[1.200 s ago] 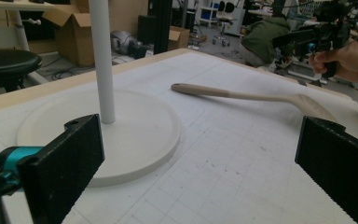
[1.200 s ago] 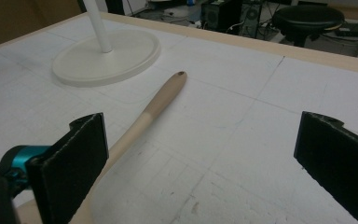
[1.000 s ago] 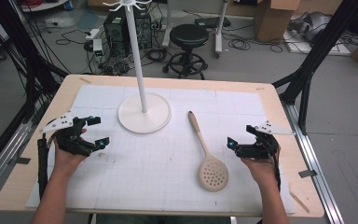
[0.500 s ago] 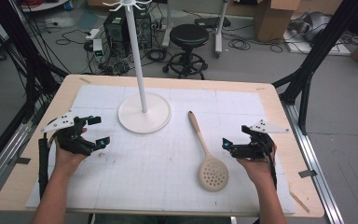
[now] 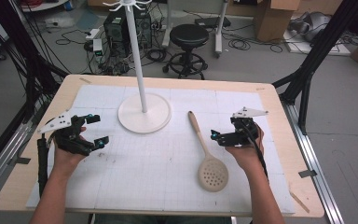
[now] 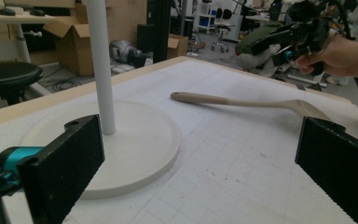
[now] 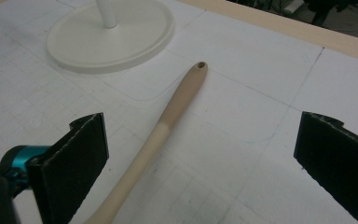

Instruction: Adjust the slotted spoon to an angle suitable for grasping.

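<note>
While the right gripper (image 5: 220, 136) hangs just above the mat with its jaws spread wide and nothing between them, the slotted spoon (image 5: 206, 154) lies flat just beside it, at about nine o'clock from the fingertips. In the right gripper view the spoon's handle (image 7: 168, 121) runs up between the two black jaws toward twelve o'clock, untouched, its small hanging hole at the far tip. The perforated bowl (image 5: 213, 175) sits near the person's edge of the table, at about seven o'clock from the gripper, and the handle points away toward eleven o'clock.

The left gripper (image 5: 98, 129) is well apart from the spoon, over at nine o'clock on the mat, jaws likewise wide apart and holding nothing. From its own view the spoon (image 6: 242, 101) lies across the mat at about one o'clock, with the right hand (image 6: 340, 53) and its gripper raised beyond it.

Between the two grippers, toward twelve o'clock, stands the white rack (image 5: 137, 60), upright on a round base (image 5: 158, 116); the handle tip lies near the base at its three o'clock, not touching. All of it rests on a white gridded mat (image 5: 158, 172) covering the wooden table (image 5: 279, 121).
</note>
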A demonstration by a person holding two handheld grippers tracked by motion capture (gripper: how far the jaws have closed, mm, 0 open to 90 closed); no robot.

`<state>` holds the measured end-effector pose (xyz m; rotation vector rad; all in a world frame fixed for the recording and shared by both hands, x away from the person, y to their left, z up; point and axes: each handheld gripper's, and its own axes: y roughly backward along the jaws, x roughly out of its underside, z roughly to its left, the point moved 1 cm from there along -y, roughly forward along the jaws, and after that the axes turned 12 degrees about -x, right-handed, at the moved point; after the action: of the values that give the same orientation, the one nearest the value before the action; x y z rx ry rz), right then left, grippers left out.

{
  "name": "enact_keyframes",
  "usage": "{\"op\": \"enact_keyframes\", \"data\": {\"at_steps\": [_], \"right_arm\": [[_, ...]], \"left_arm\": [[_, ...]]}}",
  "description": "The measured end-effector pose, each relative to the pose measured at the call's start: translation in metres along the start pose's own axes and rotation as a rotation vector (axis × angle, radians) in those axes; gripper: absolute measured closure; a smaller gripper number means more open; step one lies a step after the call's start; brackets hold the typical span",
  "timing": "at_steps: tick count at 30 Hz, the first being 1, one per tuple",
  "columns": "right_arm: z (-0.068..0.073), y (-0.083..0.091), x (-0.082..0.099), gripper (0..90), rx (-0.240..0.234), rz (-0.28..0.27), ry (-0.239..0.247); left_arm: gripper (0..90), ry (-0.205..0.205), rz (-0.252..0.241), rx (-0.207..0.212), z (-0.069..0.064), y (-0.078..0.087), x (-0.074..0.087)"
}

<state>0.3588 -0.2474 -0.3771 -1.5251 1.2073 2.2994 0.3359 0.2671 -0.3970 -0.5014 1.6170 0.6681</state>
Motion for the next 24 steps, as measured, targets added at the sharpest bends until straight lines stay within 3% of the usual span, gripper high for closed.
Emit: {"op": "enact_keyframes", "data": {"at_steps": [13, 18, 22, 23, 24], "right_arm": [[0.001, -0.034, -0.017, 1.5, -0.021, 0.137, -0.003], [-0.001, -0.054, -0.018, 2.1, -0.025, 0.219, -0.011], [0.000, -0.064, -0.018, 7.2, -0.025, 0.278, -0.001], [0.001, -0.069, -0.018, 16.7, -0.029, 0.307, 0.009], [0.001, -0.070, -0.018, 17.1, -0.034, 0.316, 0.009]], "left_arm": [[1.7, -0.017, 0.016, -0.005, -0.001, -0.002, 0.000], [1.7, -0.022, 0.022, -0.004, -0.002, -0.003, 0.000], [1.7, -0.023, 0.027, -0.012, -0.002, -0.003, 0.001], [1.7, -0.024, 0.034, -0.015, -0.002, -0.003, 0.001], [1.7, -0.026, 0.037, -0.016, -0.001, -0.003, 0.001]]}}
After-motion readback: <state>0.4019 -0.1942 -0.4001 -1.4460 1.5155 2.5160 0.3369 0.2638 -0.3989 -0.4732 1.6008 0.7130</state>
